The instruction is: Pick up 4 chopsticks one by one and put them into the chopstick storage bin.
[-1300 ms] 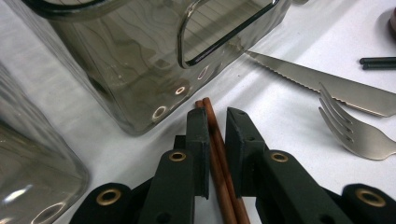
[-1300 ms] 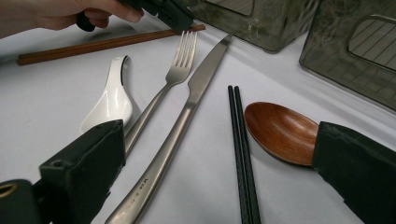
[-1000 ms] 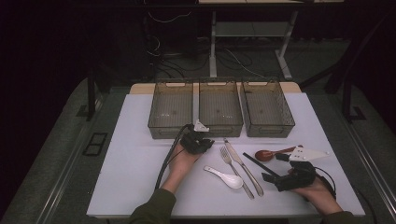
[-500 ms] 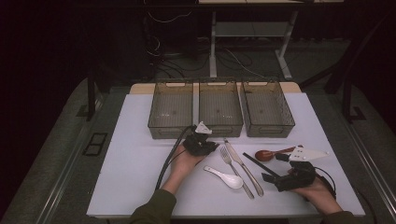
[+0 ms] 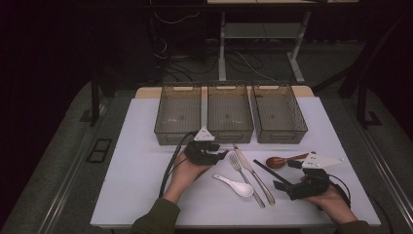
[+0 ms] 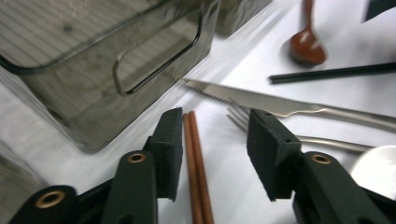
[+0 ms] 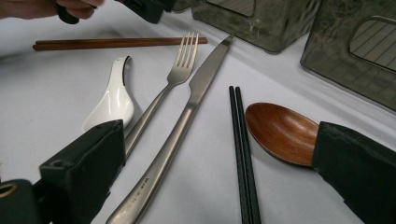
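White surface in a dark room, cutlery laid out in front of three smoky plastic bins (image 5: 230, 132). Brown chopsticks (image 6: 194, 158) lying flat on it, just beside a bin wall, now framed between the jaws of the left gripper (image 6: 212, 135). Jaws wide, pair close to one pad, nothing clamped yet. Since a second ago, left gripper nudged a little rightward and down toward the pair; right gripper (image 5: 283, 174) unmoved, also spread wide and holding nothing, resting low near the wooden spoon (image 7: 280, 133) and black chopsticks (image 7: 243, 154). Likely meaning: lined up for the pick, closing next, then a lift toward a bin. Farther out, fork (image 7: 184, 56), knife (image 7: 205, 79) and white soup spoon (image 7: 109, 100), untouched. Faint stamp on the knife handle, too small to read; no other writing or labels.
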Tool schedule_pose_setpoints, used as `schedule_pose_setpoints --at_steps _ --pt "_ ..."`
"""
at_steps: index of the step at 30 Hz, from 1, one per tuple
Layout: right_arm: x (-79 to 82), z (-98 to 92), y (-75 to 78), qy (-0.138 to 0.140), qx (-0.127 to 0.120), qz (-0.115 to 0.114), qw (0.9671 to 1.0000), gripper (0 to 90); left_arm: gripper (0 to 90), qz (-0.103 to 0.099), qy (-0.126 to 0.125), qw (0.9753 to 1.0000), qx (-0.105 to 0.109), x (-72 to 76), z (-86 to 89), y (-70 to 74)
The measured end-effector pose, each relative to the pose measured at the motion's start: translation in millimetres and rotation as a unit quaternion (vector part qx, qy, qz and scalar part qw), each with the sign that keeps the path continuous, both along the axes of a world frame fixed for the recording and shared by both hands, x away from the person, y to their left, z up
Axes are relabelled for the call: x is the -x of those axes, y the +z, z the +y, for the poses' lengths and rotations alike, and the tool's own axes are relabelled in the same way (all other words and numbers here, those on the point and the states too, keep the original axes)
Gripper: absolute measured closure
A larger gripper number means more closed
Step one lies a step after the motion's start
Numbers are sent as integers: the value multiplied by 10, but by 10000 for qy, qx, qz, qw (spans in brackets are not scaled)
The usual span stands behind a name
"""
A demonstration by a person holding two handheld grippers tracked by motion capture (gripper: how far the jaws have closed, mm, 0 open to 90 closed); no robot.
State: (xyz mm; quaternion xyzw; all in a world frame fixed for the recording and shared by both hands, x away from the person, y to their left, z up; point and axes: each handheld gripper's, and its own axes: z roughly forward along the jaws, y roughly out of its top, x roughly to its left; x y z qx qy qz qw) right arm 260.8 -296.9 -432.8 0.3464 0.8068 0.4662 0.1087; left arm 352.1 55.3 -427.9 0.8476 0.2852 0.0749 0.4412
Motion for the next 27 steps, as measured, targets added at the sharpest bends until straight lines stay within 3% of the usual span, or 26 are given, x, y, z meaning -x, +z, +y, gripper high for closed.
schedule_pose_setpoints --at_steps 7,14,27 --pt "3 -6 3 -8 -2 -28 10000 27 446 -6 -172 9996 209 113 156 82" --pt "0 9 -17 6 -110 40 9999 27 370 -15 -140 9990 425 203 309 149" --pt "-16 41 -59 27 -101 98 9999 27 256 -128 -103 9988 471 374 561 169"
